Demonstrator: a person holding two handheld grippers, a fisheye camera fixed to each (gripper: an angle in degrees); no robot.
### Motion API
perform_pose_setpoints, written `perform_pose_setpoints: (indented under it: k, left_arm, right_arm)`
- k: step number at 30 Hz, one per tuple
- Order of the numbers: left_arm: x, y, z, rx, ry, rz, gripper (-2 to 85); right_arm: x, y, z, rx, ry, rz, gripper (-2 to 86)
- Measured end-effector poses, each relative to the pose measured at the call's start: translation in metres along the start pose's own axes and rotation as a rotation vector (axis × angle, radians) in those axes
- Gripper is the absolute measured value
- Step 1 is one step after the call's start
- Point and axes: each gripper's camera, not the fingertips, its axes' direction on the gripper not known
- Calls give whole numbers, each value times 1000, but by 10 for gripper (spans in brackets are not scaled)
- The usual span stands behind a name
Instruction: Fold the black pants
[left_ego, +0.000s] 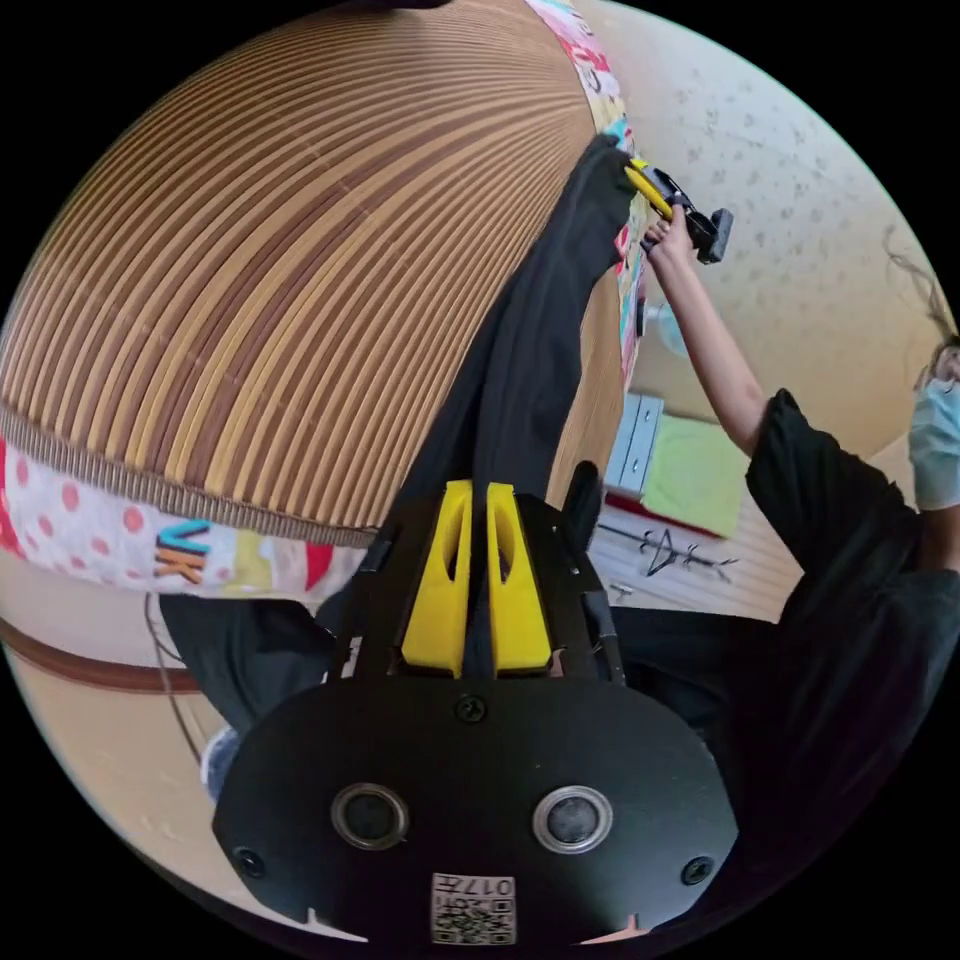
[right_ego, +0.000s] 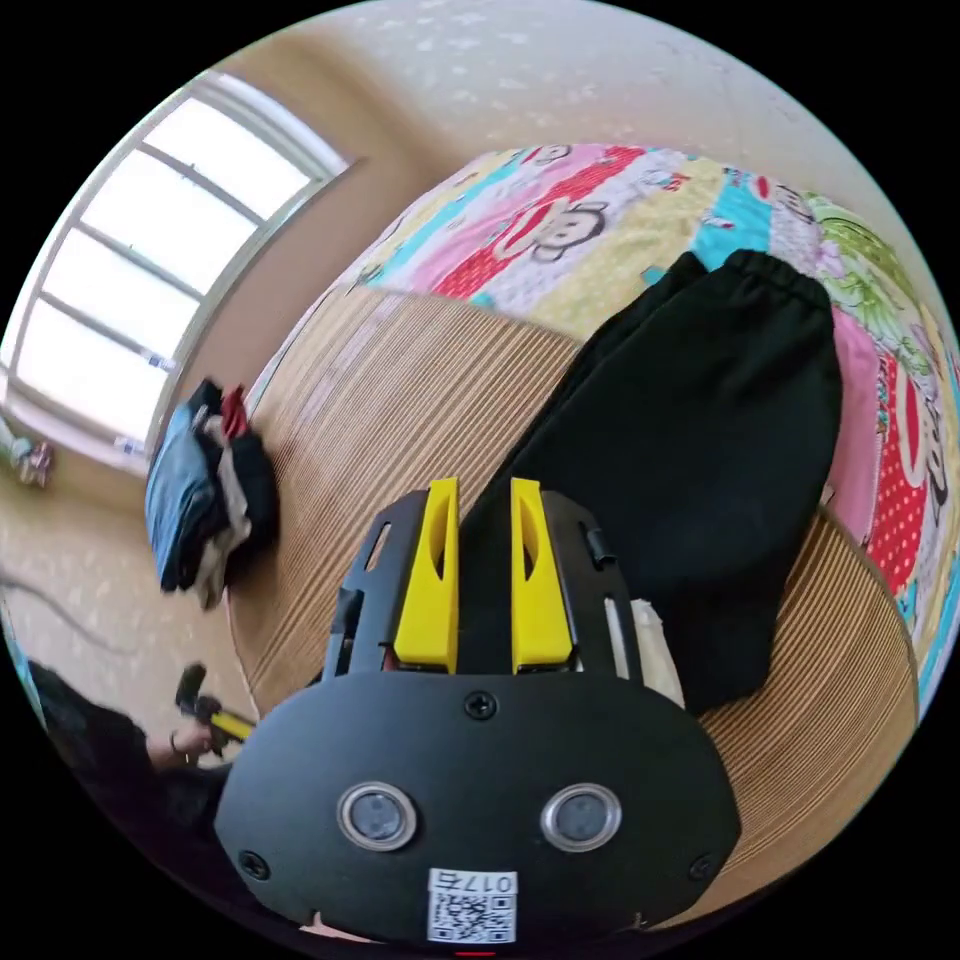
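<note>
The black pants (left_ego: 540, 330) stretch in a long strip across the striped bamboo mat (left_ego: 280, 250), from my left gripper (left_ego: 478, 492) to my right gripper (left_ego: 640, 185). The left jaws stand nearly together with black cloth pinched between them. In the right gripper view the pants (right_ego: 700, 430) lie on the mat (right_ego: 400, 400) with the elastic waistband (right_ego: 770, 270) at the far end. My right gripper (right_ego: 484, 492) has black cloth between its yellow jaws. The left gripper (right_ego: 225, 722) is in a hand at the lower left.
A colourful cartoon sheet (right_ego: 560, 220) covers the bed under the mat. A pile of folded clothes (right_ego: 205, 490) sits at the mat's edge near a window (right_ego: 150, 260). The person (left_ego: 830, 560) stands beside the bed. A hanger (left_ego: 670, 555) lies on the floor.
</note>
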Motion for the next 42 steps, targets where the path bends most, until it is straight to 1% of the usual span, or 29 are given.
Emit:
perform_pose_setpoints:
  k: [1,3,4,6,7,9,10,12,15,19,21,23,25,26,29,31,34,35,38,42]
  left_arm:
    - [4,-4,3,-28,-19,21,1]
    - [10,-10,6,-80,-65,42,1]
    - [13,-14,8,-120,-104,51,1]
    - [20,-20,11,-185,-140,77,1]
    - [25,-24,13,-230,-157,96,1]
    - [32,-30,17,-296,-186,126,1]
    - [37,-33,20,-335,-202,153,1]
    - [44,-36,23,-394,-222,202,1]
    - [51,-39,26,-476,-221,273,1]
    - [52,-42,28,-562,-181,317,3]
    - [54,-44,28,-605,-149,325,3]
    - [57,-42,26,-659,-67,327,2]
    - [61,-37,19,-672,24,334,1]
    - [68,-31,11,-669,89,359,0]
    - [83,-10,-5,-651,197,441,-1]
    - [79,3,-2,-644,165,442,-1]
    - [56,27,22,-630,40,422,-2]
    - [43,34,35,-629,-9,400,-2]
    - [26,52,65,-634,-69,346,1]
    - [28,73,91,-657,-160,349,11]
  right_arm:
    - [-10,24,1,-34,-11,-16,79]
    - [-48,123,11,-176,-43,-29,85]
    - [-57,148,15,-212,-54,-20,90]
    - [-83,235,28,-314,-107,61,112]
    - [-87,254,31,-319,-126,99,118]
    - [-99,322,44,-336,-208,269,124]
    - [-102,336,46,-331,-228,309,122]
    - [-114,387,46,-228,-301,486,109]
    - [-138,426,50,-197,-296,617,84]
    - [-172,443,43,-123,-283,685,49]
    - [-185,447,28,-70,-325,721,30]
    - [-191,449,9,-22,-369,761,24]
    - [-201,450,-18,26,-367,777,20]
    - [-210,449,-38,38,-338,773,19]
    - [-239,450,-79,58,-248,751,18]
    - [-250,453,-83,45,-218,755,17]
    - [-248,466,-55,1,-177,808,18]
    - [-241,472,-39,-20,-169,833,18]
    - [-222,487,-9,-69,-159,897,20]
    - [-206,503,-5,-92,-177,955,31]
